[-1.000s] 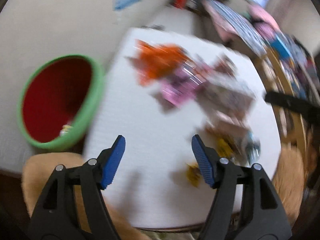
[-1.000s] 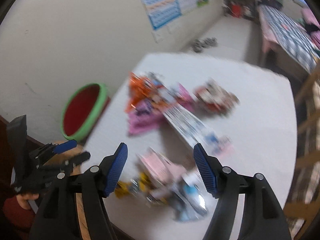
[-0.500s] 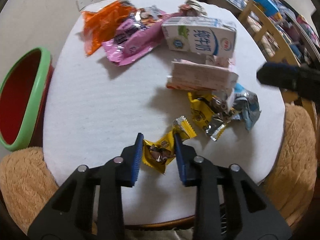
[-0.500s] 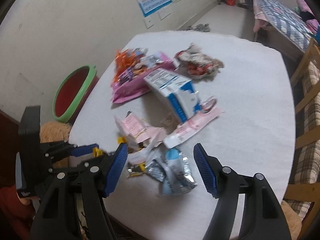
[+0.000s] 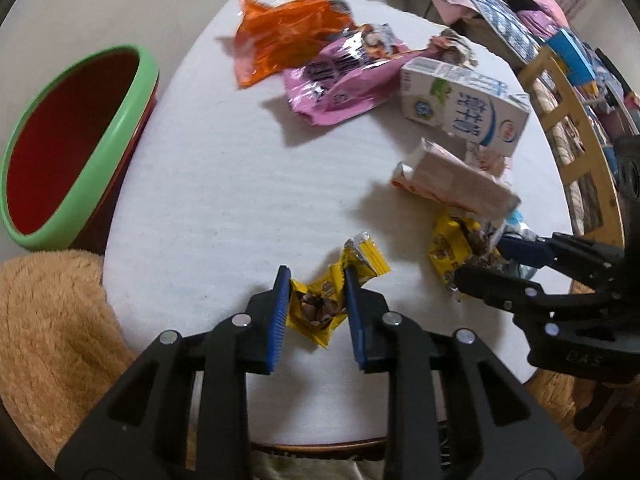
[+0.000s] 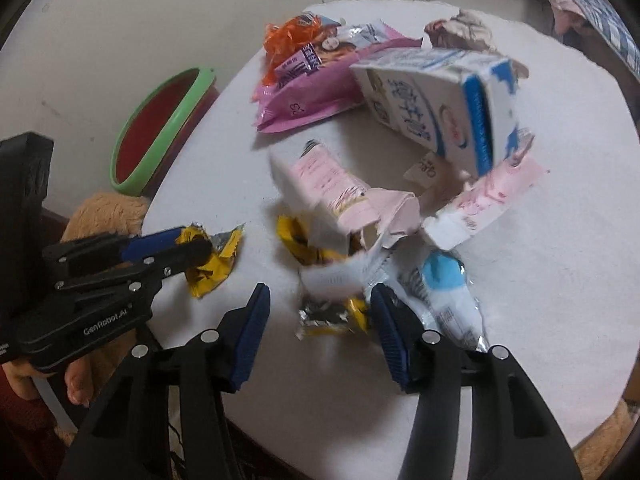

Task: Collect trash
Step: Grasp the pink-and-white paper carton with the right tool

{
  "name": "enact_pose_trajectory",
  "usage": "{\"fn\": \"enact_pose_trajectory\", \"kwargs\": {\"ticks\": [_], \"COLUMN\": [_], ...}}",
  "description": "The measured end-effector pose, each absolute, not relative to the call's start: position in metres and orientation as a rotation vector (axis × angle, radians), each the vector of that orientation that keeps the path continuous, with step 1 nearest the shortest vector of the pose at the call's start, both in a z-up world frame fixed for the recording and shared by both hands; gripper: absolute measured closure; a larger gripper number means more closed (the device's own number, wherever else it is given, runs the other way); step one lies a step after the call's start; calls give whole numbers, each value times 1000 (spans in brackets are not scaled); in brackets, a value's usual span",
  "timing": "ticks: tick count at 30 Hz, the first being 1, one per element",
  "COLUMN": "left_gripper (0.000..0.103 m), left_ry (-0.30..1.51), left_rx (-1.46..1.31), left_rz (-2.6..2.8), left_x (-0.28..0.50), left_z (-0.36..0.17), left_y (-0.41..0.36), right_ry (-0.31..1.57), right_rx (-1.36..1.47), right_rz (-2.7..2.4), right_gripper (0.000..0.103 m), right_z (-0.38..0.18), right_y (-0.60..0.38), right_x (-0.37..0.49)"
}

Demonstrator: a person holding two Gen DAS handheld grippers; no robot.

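My left gripper is shut on a yellow candy wrapper at the near edge of the white round table; it also shows in the right wrist view, closed on that wrapper. My right gripper is open, its fingers on either side of a crumpled yellow and silver wrapper on the table. In the left wrist view the right gripper sits at a yellow wrapper pile. The green-rimmed red bin stands left of the table.
More trash lies on the table: an orange bag, a pink bag, a white and blue milk carton, a torn pink carton and a blue and silver packet. A tan plush seat is at near left.
My left gripper came down over the yellow wrapper and closed on it. My right gripper has dropped close to the table around the crumpled wrapper, still open.
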State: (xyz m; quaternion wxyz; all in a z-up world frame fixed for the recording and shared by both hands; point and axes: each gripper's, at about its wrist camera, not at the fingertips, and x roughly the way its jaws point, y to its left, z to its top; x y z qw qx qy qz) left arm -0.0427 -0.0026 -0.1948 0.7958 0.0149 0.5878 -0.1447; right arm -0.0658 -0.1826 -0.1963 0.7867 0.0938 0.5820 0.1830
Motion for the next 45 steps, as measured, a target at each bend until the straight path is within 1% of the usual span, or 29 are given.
{"fn": "enact_pose_trajectory", "kwargs": {"ticks": [2, 3, 4, 6, 11, 12, 13, 15, 18, 19, 20, 21, 23, 27, 28, 33, 35, 39, 41, 43, 45], "left_gripper": [77, 77, 77, 76, 73, 71, 66, 63, 60, 59, 58, 57, 57, 58, 63, 64, 64, 64, 64, 64, 64], "left_ry": [1262, 1261, 1260, 1260, 1260, 1258, 1257, 1262, 1273, 1282, 1287, 1290, 1291, 1288, 1290, 1290, 1289, 1286, 1288, 1289, 1290], "left_rx": [19, 20, 21, 16, 8, 14, 19, 29, 35, 36, 39, 39, 29, 20, 20, 39, 44, 41, 34, 29, 23], "left_rz": [-310, -309, -310, -310, -303, -303, -302, -304, -306, -306, -303, -302, -304, -308, -310, -323, -323, -314, -307, -304, -302], "left_x": [-42, -42, -42, -41, -39, -39, -39, -40, -39, -39, -38, -38, -38, -37, -37, -38, -38, -38, -37, -37, -36], "left_z": [-194, -194, -193, -193, -195, -195, -196, -198, -201, -202, -203, -204, -204, -203, -203, -204, -204, -203, -203, -203, -203], "left_y": [-1, 0, 0, 1, 4, 3, 2, 1, 0, -1, 0, 0, 2, 4, 4, 1, 1, 2, 1, 3, 4], "right_ry": [1240, 1242, 1254, 1275, 1243, 1238, 1235, 1235, 1256, 1261, 1270, 1279, 1306, 1289, 1282, 1216, 1199, 1222, 1260, 1288, 1326], "right_rx": [188, 187, 193, 218, 204, 213, 223, 244, 239, 251, 259, 253, 221, 192, 195, 229, 193, 149, 135, 136, 139], "right_rz": [389, 389, 393, 416, 457, 459, 461, 455, 425, 430, 444, 455, 475, 510, 509, 473, 450, 478, 478, 461, 444], "right_gripper": [53, 69, 82, 83, 84, 84, 84, 84, 83, 83, 79, 65, 43, 44, 44, 44, 43, 44, 44, 38, 38], "right_z": [-196, -197, -200, -202, -188, -184, -182, -182, -190, -191, -191, -191, -190, -175, -171, -148, -145, -156, -171, -184, -198], "right_y": [-178, -175, -175, -175, -172, -174, -177, -181, -186, -188, -187, -185, -182, -191, -196, -217, -217, -201, -196, -193, -192], "right_x": [-63, -61, -58, -55, -67, -70, -72, -74, -72, -73, -73, -73, -77, -94, -97, -93, -81, -57, -47, -41, -36]}}
